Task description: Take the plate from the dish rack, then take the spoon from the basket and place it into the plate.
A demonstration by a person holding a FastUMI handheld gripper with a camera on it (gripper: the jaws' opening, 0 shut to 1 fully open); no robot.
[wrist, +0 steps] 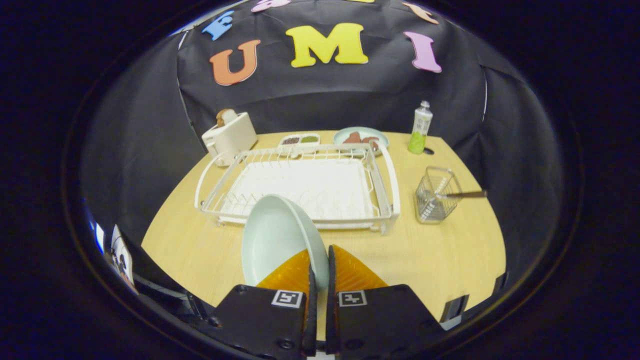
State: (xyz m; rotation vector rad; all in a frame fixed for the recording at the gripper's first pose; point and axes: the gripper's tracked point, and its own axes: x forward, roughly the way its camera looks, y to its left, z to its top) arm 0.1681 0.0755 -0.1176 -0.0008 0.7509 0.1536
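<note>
tongs (320, 265) clamp plate (275, 240) rim | plate on edge, upright

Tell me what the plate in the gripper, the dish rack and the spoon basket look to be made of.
Plate, pinched by its rim in the gripper: likely glazed ceramic or melamine, smooth pale surface with a soft sheen.
Dish rack: white coated wire, thin bars over a white tray.
Basket: bare metal wire mesh, silvery and see-through.
</note>
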